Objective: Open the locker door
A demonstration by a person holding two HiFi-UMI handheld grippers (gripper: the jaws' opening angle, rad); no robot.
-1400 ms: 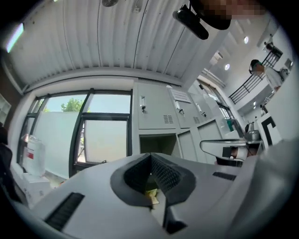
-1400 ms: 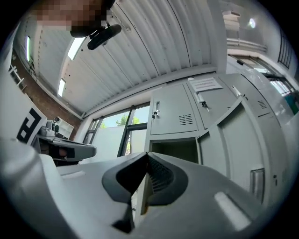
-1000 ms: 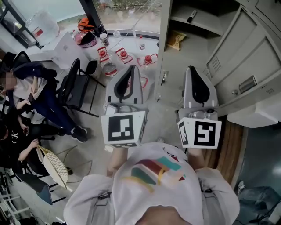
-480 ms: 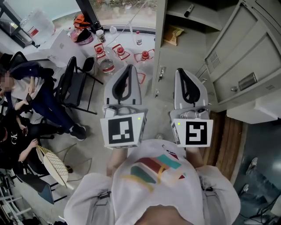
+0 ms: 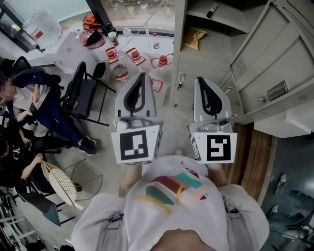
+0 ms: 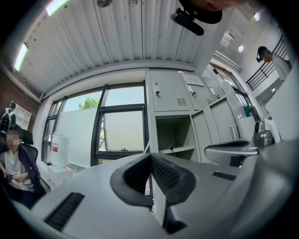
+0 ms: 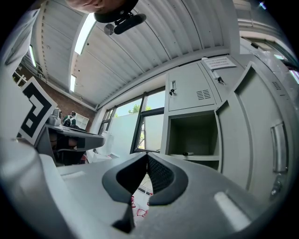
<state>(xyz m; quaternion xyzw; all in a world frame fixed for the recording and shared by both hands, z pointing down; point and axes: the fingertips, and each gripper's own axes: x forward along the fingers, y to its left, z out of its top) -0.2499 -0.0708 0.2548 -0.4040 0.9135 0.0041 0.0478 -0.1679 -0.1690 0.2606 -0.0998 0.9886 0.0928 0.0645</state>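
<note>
A bank of grey metal lockers [image 5: 255, 44] fills the upper right of the head view. One compartment [image 7: 194, 135] stands open with its door [image 7: 261, 140] swung out to the right; the door's handle [image 7: 279, 144] shows. The open compartment [image 6: 175, 135] also shows in the left gripper view. My left gripper [image 5: 142, 74] and right gripper [image 5: 201, 79] are held side by side in front of the lockers, clear of them. Both are shut with nothing between their tips, as the left gripper [image 6: 149, 155] and right gripper [image 7: 146, 154] show in their own views.
Water bottles [image 5: 132, 56] with red handles stand on the floor by the window. Black chairs [image 5: 83, 93] and seated people [image 5: 24, 105] are at the left. A small dark object [image 5: 212, 11] lies on the open shelf, a yellow packet [image 5: 196, 39] below it.
Both grippers have shifted slightly toward the lockers and to the left in the head view. Their jaws stay shut.
</note>
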